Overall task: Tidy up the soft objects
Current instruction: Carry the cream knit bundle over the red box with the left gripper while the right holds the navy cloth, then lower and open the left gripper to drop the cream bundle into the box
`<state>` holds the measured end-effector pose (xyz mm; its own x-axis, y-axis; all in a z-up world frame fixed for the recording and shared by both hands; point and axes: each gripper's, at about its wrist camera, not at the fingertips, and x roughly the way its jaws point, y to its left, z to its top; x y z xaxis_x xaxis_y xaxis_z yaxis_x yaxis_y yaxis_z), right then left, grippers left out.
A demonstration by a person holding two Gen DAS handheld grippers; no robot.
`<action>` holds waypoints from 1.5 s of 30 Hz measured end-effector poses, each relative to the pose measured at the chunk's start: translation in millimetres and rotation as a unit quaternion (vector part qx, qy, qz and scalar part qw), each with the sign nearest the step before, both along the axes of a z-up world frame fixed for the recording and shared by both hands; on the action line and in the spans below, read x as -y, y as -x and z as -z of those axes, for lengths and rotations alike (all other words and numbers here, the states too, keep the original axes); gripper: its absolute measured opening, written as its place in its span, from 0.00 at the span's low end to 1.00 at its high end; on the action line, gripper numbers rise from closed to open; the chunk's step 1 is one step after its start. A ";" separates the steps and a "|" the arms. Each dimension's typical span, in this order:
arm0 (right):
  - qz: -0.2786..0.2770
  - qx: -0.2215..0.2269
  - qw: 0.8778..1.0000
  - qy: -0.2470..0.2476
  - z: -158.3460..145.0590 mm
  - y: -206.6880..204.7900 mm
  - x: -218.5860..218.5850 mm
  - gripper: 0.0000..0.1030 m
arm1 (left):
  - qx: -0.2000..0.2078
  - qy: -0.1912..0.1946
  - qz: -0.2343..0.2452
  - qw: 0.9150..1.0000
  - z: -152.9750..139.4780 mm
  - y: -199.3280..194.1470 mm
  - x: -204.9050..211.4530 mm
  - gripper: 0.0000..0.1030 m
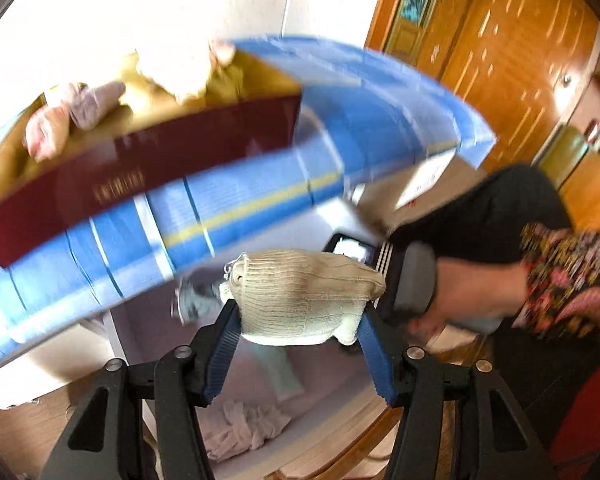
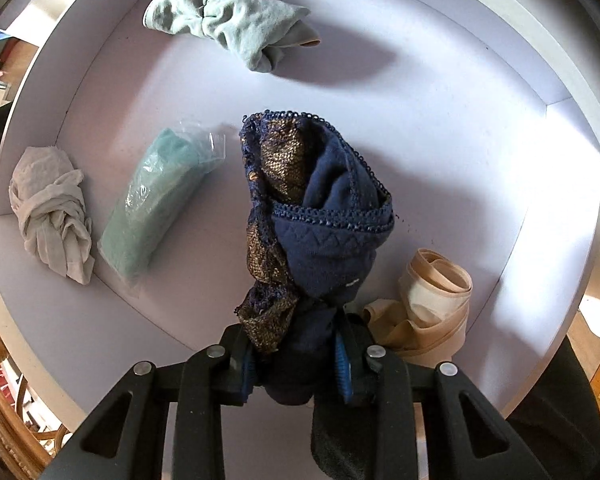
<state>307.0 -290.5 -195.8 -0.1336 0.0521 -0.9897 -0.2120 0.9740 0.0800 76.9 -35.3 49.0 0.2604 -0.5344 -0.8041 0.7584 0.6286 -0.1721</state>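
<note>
Knit sock (image 1: 300,296), beige and bunched, is pinched between the blue pads of the left tool (image 1: 298,332), held in the air before a dark red box (image 1: 140,172) (blurred) holding pale pink cloth. The right tool (image 2: 296,364) grips a navy and gold lace garment (image 2: 316,216) above a pale tray (image 2: 440,128), where a mint sock (image 2: 236,24), a grey knotted stocking (image 2: 52,208), a bagged teal cloth (image 2: 156,200) and a beige band (image 2: 432,300) lie apart.

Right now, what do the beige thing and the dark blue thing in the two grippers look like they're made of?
The beige bundle in the left gripper looks like ribbed knit, matte, probably cotton: fine parallel ribs show. The blue bundle in the right gripper looks like soft jersey with a lace-like scalloped edge, plus a glittery gold mesh panel; the fibre itself I can't tell.
</note>
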 end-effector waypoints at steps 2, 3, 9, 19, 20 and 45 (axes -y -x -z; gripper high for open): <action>0.001 0.000 1.000 0.000 -0.4 4.9 3.3 0.29 | 0.005 0.021 -0.009 1.000 -16.7 -5.8 0.3 0.57; 0.003 0.000 1.000 -0.001 -0.6 5.4 4.1 0.29 | 0.008 0.030 -0.013 0.999 -23.7 -9.4 0.8 0.57; 0.006 0.000 1.000 -0.001 13.9 -5.5 6.8 0.29 | 0.037 0.074 -0.066 0.994 -64.6 -53.1 5.5 0.57; 0.014 0.000 1.000 -0.008 12.3 -7.0 9.5 0.29 | 0.020 0.097 -0.169 0.981 -83.4 -147.8 14.8 0.57; 0.016 0.000 1.000 -0.010 12.5 -7.2 10.3 0.29 | 0.016 0.097 -0.173 0.980 -81.2 -153.4 14.8 0.57; 0.045 0.001 0.999 -0.029 10.2 -10.8 20.9 0.29 | -0.059 -0.014 -0.226 0.972 -42.2 -240.4 38.0 0.58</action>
<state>317.8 -311.4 -206.0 -0.1233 0.1210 -0.9850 -0.1240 0.9829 0.1363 317.4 -73.3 91.2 0.3681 -0.3637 -0.8557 0.3791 0.8991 -0.2191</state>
